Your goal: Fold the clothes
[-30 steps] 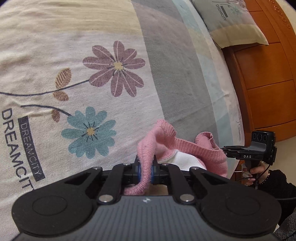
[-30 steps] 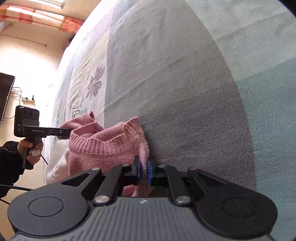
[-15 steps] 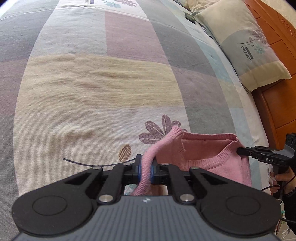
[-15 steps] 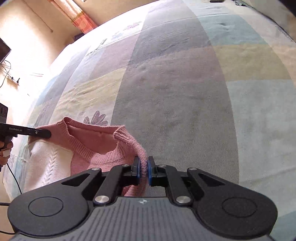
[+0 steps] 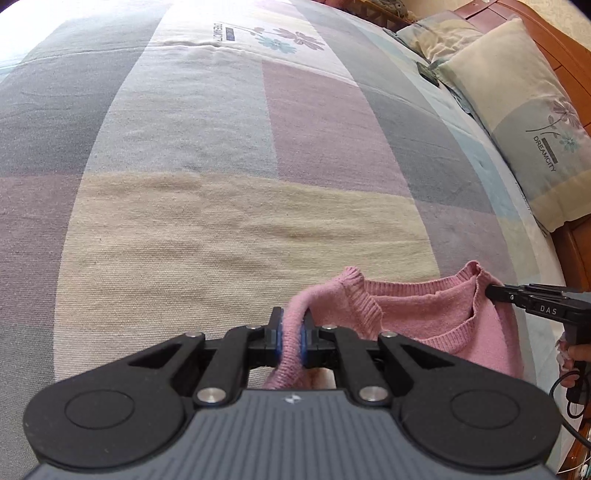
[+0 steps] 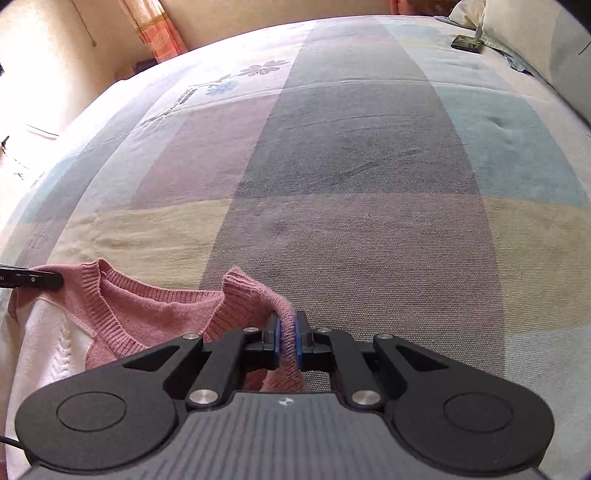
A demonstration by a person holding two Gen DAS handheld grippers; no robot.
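A pink knit sweater with a white cable-knit front panel hangs stretched between both grippers over the bed. My left gripper is shut on one shoulder of the sweater beside the ribbed neckline. My right gripper is shut on the other shoulder. In the left wrist view the right gripper shows at the far right, pinching the knit. The left gripper shows at the left edge of the right wrist view. The sweater's lower body is hidden under the gripper bodies.
A patchwork bedspread in grey, mauve, cream and blue with flower prints covers the bed. Pillows lie against a wooden headboard at the right. A small dark object rests near the pillows. Orange curtains hang at the far wall.
Both grippers have lifted and carried the sweater farther over the bed. The neckline has been pulled taut between them, and the views now tilt up toward the pillows and far wall.
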